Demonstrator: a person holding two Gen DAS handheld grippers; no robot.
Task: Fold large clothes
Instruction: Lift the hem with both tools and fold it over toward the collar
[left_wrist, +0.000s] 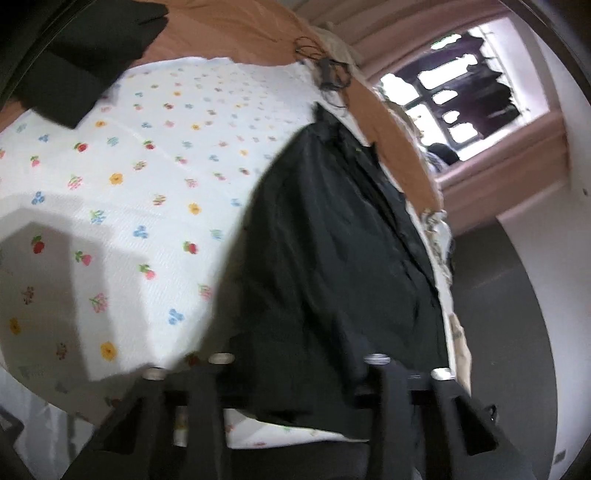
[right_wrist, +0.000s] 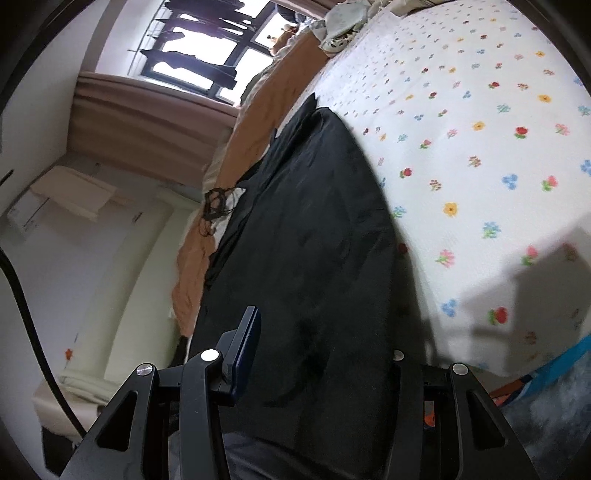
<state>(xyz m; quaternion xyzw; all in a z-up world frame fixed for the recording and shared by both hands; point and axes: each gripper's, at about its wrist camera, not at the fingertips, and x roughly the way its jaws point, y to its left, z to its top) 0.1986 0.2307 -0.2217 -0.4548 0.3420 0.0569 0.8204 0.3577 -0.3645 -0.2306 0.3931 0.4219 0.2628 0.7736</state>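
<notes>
A: Where is the large dark green garment of thin smooth cloth (left_wrist: 332, 258) now?

B: It lies along the edge of the bed, on the white quilted bedcover with small coloured flowers (left_wrist: 147, 177). In the left wrist view it runs from 6 o'clock up toward 1 o'clock. In the right wrist view the same garment (right_wrist: 314, 240) goes from 6 o'clock toward 12 o'clock, with the orange blanket (right_wrist: 266, 107) beside it at 11 o'clock.

A: And the grippers?

B: The left gripper (left_wrist: 295, 398) has its near hem between the fingers, which look nearly together, so I judge it is clamped on the cloth. The right gripper (right_wrist: 317, 369) stands partly apart. The cloth covers the space between its fingers, and I cannot tell if they press it.

A: What could go wrong?

B: If only one side holds well, the hem may slip out during lifting, and the fold becomes crooked. The smooth cloth probably slides easily. Also the tangle of thin black cord (left_wrist: 328, 70) lies touching the far end of the garment and may be dragged with it.

A: Any writing to read?

B: No, I see no brand or label.
</notes>
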